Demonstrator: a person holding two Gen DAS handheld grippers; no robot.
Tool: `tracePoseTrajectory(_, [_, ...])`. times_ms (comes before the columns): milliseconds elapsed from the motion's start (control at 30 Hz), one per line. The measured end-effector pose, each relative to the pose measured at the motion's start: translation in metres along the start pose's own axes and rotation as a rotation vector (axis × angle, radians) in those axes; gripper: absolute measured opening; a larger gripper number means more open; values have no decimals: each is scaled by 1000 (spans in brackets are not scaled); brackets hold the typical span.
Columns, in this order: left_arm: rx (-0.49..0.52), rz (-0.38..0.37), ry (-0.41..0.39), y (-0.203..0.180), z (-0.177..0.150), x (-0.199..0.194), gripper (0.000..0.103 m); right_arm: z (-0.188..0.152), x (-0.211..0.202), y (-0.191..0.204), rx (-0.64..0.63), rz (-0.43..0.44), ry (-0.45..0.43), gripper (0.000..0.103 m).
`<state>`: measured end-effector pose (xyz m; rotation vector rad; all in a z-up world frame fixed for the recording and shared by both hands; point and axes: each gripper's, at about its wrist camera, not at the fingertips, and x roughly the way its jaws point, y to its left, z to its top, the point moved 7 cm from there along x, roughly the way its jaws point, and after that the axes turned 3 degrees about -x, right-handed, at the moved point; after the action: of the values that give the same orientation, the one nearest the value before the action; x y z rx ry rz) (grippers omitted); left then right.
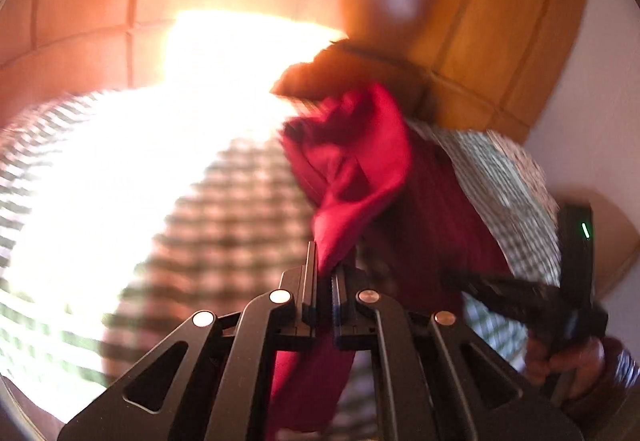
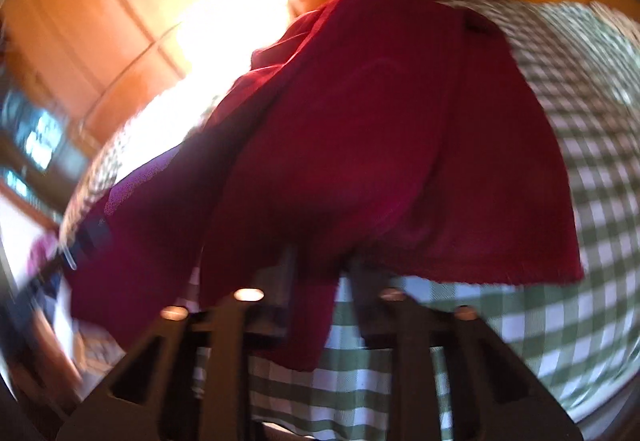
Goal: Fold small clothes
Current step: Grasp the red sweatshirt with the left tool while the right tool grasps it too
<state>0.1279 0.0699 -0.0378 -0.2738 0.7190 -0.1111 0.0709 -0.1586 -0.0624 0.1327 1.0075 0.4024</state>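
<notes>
A dark red garment [image 1: 360, 169] hangs bunched above the green-and-white checked tablecloth [image 1: 224, 225]. My left gripper [image 1: 326, 261] is shut on one of its edges, and cloth trails down between the fingers. At the right of the left wrist view, a hand [image 1: 568, 361] holds my right gripper [image 1: 476, 281] against the garment's other side. The right wrist view shows the red garment [image 2: 380, 145] draped wide over my right gripper [image 2: 320, 273], which is shut on a fold that hangs down between its fingers. Both views are blurred.
The checked tablecloth [image 2: 560, 321] covers a round table. Wooden panelling [image 1: 500, 21] rises behind it, and strong glare washes out its left half. A brown blurred object [image 1: 340, 69] lies at the table's far edge. Blurred clutter [image 2: 40, 137] stands at the left.
</notes>
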Motion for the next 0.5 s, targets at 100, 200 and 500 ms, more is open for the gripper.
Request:
tracePoseTrajectory(100, [-71,77,-84,44,48,-15,4,22,-34,-10,-47,-23,-78,7])
tracePoseTrajectory(200, [-135,167,-131,90,93,-18,4,57,-71,-46,-73,-154,-184,6])
tracePoseTrajectory(500, [-210,432,-114,180,191,42,4,154,-117,-244,45,-688,-250,6])
